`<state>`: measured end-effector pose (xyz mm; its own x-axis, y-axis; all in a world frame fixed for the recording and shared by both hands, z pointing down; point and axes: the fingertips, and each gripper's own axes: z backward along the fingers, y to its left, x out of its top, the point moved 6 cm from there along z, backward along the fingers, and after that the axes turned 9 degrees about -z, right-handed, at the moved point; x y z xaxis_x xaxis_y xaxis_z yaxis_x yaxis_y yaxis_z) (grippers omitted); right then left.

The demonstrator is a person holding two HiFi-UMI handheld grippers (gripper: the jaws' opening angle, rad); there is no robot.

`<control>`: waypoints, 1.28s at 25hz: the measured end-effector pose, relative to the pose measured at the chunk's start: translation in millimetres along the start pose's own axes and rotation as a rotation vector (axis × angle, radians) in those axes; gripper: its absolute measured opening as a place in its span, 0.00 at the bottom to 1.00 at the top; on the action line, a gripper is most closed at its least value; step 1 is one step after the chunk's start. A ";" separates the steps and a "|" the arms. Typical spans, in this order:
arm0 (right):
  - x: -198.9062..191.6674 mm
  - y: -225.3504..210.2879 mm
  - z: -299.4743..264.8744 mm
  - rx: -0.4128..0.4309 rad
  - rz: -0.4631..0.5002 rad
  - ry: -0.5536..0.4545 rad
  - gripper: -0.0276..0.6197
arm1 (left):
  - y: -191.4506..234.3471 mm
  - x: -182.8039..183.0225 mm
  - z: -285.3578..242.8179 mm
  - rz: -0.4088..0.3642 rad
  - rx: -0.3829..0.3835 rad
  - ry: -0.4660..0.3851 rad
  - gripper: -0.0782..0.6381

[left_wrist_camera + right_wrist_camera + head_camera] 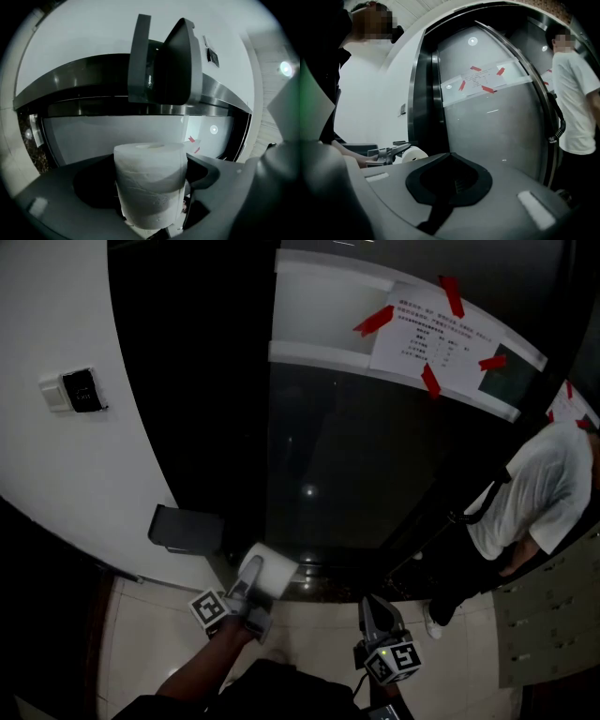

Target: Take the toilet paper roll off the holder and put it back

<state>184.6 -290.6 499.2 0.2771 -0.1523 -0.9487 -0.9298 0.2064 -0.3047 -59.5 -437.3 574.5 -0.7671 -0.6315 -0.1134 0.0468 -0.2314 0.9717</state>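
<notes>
1 TP roll (265, 570), 1 holder (186, 529), 1 L gripper (248, 587), 1 R gripper (377, 613), 1 bystander (534, 493).

Right of holder (185, 528), toilet paper roll (267, 570).

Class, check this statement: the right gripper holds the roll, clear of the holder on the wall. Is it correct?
Not quite: the left gripper holds the roll, clear of the holder on the wall. The left gripper view shows the roll between its jaws. The right gripper is empty.
</notes>
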 end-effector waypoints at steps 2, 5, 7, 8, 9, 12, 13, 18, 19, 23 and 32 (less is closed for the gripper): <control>-0.3 5.2 -5.0 0.028 -0.001 -0.001 0.06 | -11.1 -1.5 10.7 -0.016 -0.023 0.021 0.72; -1.5 17.6 -14.8 0.080 0.001 0.002 0.06 | -25.8 1.8 35.1 -0.058 -0.037 0.038 0.72; -2.9 27.9 -22.9 0.118 0.004 0.008 0.06 | -34.7 9.6 54.0 -0.106 -0.035 0.031 0.72; -3.7 33.4 -27.2 0.138 0.005 0.012 0.06 | -38.6 14.9 63.8 -0.133 -0.030 0.022 0.72; -4.5 38.8 -31.5 0.157 0.005 0.016 0.06 | -42.4 20.8 73.6 -0.163 -0.022 0.010 0.72; -10.7 54.4 -45.3 0.216 -0.004 0.026 0.06 | -51.7 42.1 104.1 -0.262 0.014 -0.031 0.72; -13.0 60.5 -50.5 0.236 -0.007 0.030 0.06 | -54.4 50.0 114.6 -0.293 0.027 -0.047 0.72; -24.8 96.6 -76.6 0.343 -0.025 0.046 0.06 | -68.4 89.0 168.3 -0.394 0.083 -0.163 0.72; -27.7 103.2 -81.0 0.363 -0.031 0.050 0.06 | -71.2 96.5 179.0 -0.425 0.100 -0.184 0.72; -33.3 129.1 -97.3 0.425 -0.012 0.082 0.06 | -96.8 129.4 215.5 -0.716 0.181 -0.232 0.72; -37.4 162.6 -125.7 0.499 -0.004 0.109 0.06 | -148.9 173.4 274.6 -1.036 0.314 -0.373 0.72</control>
<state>-7.3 -372.8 495.8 0.2290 -0.2485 -0.9412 -0.6927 0.6377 -0.3370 -375.2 -309.1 467.0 -0.4881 0.0262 -0.8724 -0.8403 -0.2841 0.4617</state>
